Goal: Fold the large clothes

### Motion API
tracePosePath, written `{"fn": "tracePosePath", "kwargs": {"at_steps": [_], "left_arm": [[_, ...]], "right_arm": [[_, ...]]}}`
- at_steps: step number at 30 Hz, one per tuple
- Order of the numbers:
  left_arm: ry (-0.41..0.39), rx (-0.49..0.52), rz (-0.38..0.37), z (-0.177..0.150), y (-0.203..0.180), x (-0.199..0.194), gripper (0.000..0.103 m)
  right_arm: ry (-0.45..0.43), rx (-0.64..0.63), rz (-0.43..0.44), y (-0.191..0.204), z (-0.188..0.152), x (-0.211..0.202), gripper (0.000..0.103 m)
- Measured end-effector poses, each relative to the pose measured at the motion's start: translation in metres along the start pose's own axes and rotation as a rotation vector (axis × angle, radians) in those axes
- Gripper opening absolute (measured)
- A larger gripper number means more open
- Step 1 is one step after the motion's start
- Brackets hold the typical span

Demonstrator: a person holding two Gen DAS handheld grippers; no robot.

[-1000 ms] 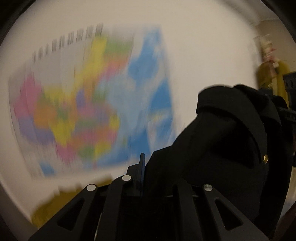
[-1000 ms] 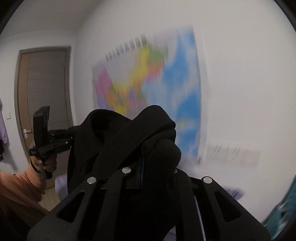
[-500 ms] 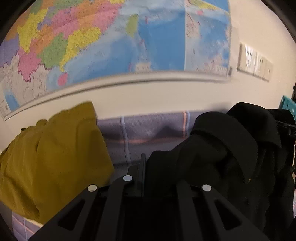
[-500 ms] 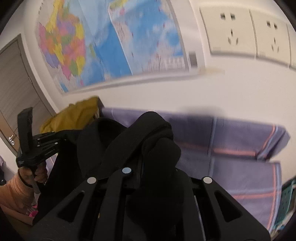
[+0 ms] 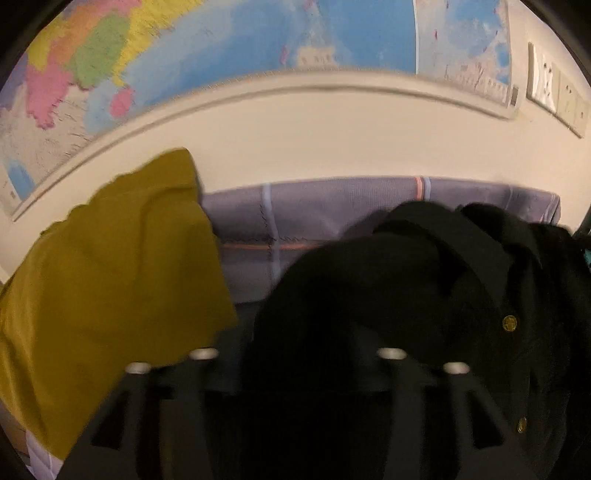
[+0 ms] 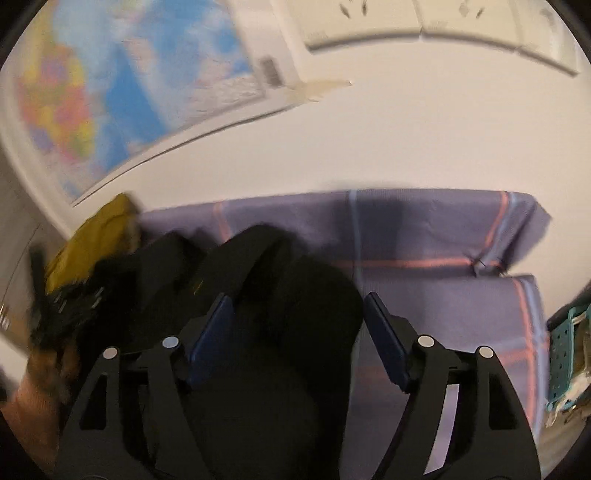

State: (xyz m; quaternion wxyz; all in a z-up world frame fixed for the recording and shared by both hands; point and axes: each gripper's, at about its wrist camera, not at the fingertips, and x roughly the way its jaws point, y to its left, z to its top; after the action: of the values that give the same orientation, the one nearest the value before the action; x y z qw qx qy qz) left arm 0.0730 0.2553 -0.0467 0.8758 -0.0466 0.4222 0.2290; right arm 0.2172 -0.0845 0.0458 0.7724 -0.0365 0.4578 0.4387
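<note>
The black coat is slumped in a dark heap on the bed, bunched up directly in front of both tools. It looks like a thick, soft garment, fairly heavy for clothing, with brass buttons down one edge and what seems to be a collar or lapel rolled over on top. Cloth like this will sag and slide rather than hold a shape, so I would take it by firm edges: the shoulder seams or the collar corners, one in each tool, where the layers are doubled and will not slip out.

Its direction is hard to read while it is so crumpled. The collar end seems to face the wall, and the row of buttons hints that the long axis runs from the wall back toward the person, but I cannot tell this for certain.

The right tool stands wide, its blue pads parted with the cloth lying loosely between them and not pinched; its jaws have just been opening. The left tool has likewise just been opening and is blurred, about half spread; the coat lies over it, with no grip visible.

Just beside the coat, toward the left, lies a mustard-yellow garment. Behind both runs the purple plaid bedcover, then the pale wall with a coloured map and a row of sockets.
</note>
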Motion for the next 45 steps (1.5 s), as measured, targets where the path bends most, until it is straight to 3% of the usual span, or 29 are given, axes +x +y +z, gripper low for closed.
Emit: {"fn": "tracePosePath", "kwargs": {"at_steps": [1, 2, 4, 8, 10, 11, 12, 13, 14, 18, 21, 24, 25, 28, 32, 35, 36, 38, 40, 42, 45], "left_arm": [[-0.022, 0.013, -0.013, -0.002, 0.001, -0.009, 0.056], [-0.039, 0.029, -0.027, -0.004, 0.001, -0.018, 0.064], [-0.079, 0.050, -0.043, -0.009, 0.002, -0.035, 0.071], [-0.124, 0.093, -0.057, -0.027, 0.007, -0.060, 0.076], [-0.127, 0.092, -0.064, -0.035, 0.011, -0.070, 0.076], [-0.126, 0.090, -0.066, -0.039, 0.014, -0.074, 0.076], [-0.125, 0.086, -0.065, -0.043, 0.017, -0.075, 0.076], [-0.123, 0.082, -0.067, -0.047, 0.018, -0.082, 0.076], [-0.120, 0.079, -0.068, -0.050, 0.021, -0.083, 0.076], [-0.121, 0.059, -0.076, -0.064, 0.038, -0.099, 0.076], [-0.134, 0.052, -0.079, -0.077, 0.055, -0.115, 0.076], [-0.120, 0.071, -0.079, -0.089, 0.072, -0.126, 0.076], [-0.113, 0.073, -0.086, -0.093, 0.078, -0.129, 0.077], [-0.074, 0.061, -0.152, -0.110, 0.094, -0.134, 0.080], [-0.018, 0.093, -0.253, -0.137, 0.100, -0.138, 0.084], [0.010, 0.147, -0.312, -0.158, 0.093, -0.140, 0.092], [0.017, 0.162, -0.310, -0.163, 0.090, -0.140, 0.092], [0.034, 0.182, -0.335, -0.173, 0.085, -0.137, 0.093], [0.062, 0.160, -0.384, -0.178, 0.085, -0.132, 0.092], [0.104, 0.141, -0.435, -0.183, 0.084, -0.126, 0.071], [0.090, 0.147, -0.419, -0.183, 0.081, -0.128, 0.024]], "right_arm": [[0.012, -0.022, -0.006, 0.004, -0.014, -0.016, 0.080], [0.017, -0.036, 0.010, 0.010, -0.027, -0.031, 0.085], [0.054, -0.080, 0.051, 0.024, -0.063, -0.060, 0.086], [0.136, -0.132, 0.054, 0.047, -0.133, -0.092, 0.090], [0.179, -0.139, 0.039, 0.052, -0.159, -0.096, 0.086], [0.195, -0.128, 0.033, 0.053, -0.172, -0.095, 0.071], [0.218, -0.117, 0.035, 0.053, -0.180, -0.092, 0.042], [0.227, -0.098, 0.047, 0.052, -0.183, -0.091, 0.029], [0.221, -0.090, 0.052, 0.052, -0.185, -0.092, 0.009], [0.084, -0.086, -0.025, 0.041, -0.158, -0.132, 0.004], [-0.077, -0.064, -0.168, 0.015, -0.118, -0.186, 0.004], [-0.160, -0.009, -0.309, -0.020, -0.095, -0.211, 0.005], [-0.142, 0.004, -0.357, -0.034, -0.092, -0.205, 0.005], [-0.086, 0.103, -0.344, -0.072, -0.103, -0.175, 0.005], [0.030, 0.189, -0.348, -0.098, -0.137, -0.124, 0.023], [0.007, 0.280, -0.327, -0.108, -0.155, -0.119, 0.044], [-0.008, 0.301, -0.312, -0.110, -0.160, -0.123, 0.057], [-0.034, 0.318, -0.277, -0.108, -0.168, -0.132, 0.069], [-0.057, 0.305, -0.276, -0.100, -0.176, -0.145, 0.073], [-0.066, 0.308, -0.249, -0.092, -0.186, -0.154, 0.076], [-0.086, 0.308, -0.214, -0.076, -0.201, -0.168, 0.076]]}}
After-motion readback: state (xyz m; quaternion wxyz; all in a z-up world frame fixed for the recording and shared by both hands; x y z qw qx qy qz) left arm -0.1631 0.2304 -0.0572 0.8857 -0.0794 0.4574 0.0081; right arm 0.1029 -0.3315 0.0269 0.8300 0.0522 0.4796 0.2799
